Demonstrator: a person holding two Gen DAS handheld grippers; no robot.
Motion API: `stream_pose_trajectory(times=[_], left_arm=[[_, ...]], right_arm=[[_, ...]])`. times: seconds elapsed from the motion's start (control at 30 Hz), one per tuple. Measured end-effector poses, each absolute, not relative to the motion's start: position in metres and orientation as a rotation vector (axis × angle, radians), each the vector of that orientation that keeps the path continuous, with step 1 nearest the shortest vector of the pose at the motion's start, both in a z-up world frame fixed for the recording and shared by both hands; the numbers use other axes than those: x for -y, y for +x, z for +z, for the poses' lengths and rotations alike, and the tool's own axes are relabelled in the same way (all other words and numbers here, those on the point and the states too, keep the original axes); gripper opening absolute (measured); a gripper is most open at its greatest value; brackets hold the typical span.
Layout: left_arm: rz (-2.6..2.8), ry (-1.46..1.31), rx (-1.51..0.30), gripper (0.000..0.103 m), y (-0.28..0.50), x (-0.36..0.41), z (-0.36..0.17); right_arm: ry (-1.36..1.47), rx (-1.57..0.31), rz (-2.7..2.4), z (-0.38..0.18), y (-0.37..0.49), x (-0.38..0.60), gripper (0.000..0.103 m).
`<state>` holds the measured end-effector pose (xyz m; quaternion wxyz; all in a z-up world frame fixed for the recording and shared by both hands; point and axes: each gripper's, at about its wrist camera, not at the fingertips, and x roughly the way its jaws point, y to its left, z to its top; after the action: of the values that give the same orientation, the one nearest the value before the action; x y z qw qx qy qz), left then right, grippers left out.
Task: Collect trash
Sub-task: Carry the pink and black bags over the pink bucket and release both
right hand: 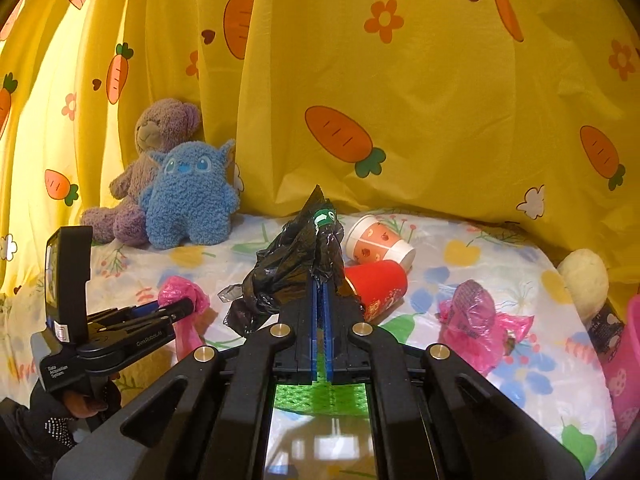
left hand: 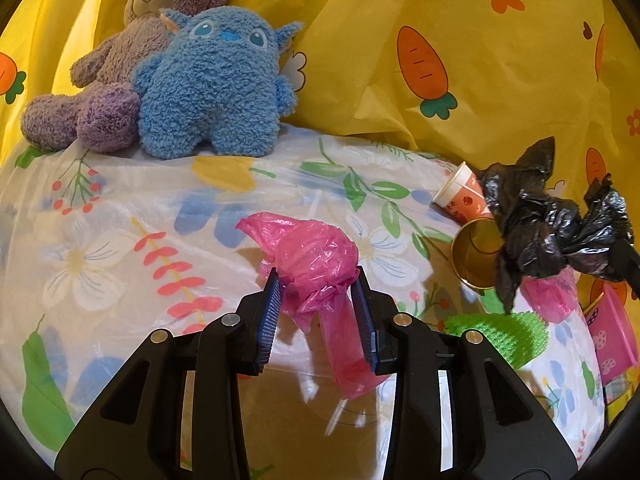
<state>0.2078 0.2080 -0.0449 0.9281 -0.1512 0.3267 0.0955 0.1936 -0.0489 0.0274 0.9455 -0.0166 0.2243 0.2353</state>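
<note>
Holding trash in both grippers, we have the left gripper point(left hand: 316, 280) with jaws clamped on a pink bag point(left hand: 308, 256) mid-surface, and the right gripper point(right hand: 320, 292) with jaws pinched together on a black bag point(right hand: 288, 268) raised beside two cups point(right hand: 378, 264). The thin film could slip or tear.

Two handheld black plastic tools: the left tool point(left hand: 316, 280) and right tool point(right hand: 320, 292) each carry ridged blue pads on their fingers point(left hand: 272, 308), with triangular cut-outs in the arms and round silver pins at the joints. White lettering marks the left tool's side and grip, beneath a flat black upright panel; a dark sleeve point(right hand: 56, 428) shows studded trim
</note>
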Motion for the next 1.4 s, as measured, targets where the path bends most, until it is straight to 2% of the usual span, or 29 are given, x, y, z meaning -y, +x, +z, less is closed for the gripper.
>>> stream_pose_trajectory(times=[0.37,0.7,1.07,1.4], left_arm=[[0.150,-0.254,-0.630,0.034,0.194,-0.174,-0.027],[0.019,-0.186,-0.583,0.034,0.178,-0.102,0.002],[-0.198,-0.046,-0.541,0.034,0.178,0.027,0.035],[-0.463,0.029,-0.527,0.034,0.200,0.167,0.043]], right_arm=[[0.019,-0.366,0.359,0.049,0.167,0.127,0.003],[0.084,-0.348,0.243,0.045,0.151,0.199,0.003],[0.183,-0.310,0.076,0.047,0.131,0.298,0.003],[0.265,-0.313,-0.128,0.033,0.125,0.394,0.003]])
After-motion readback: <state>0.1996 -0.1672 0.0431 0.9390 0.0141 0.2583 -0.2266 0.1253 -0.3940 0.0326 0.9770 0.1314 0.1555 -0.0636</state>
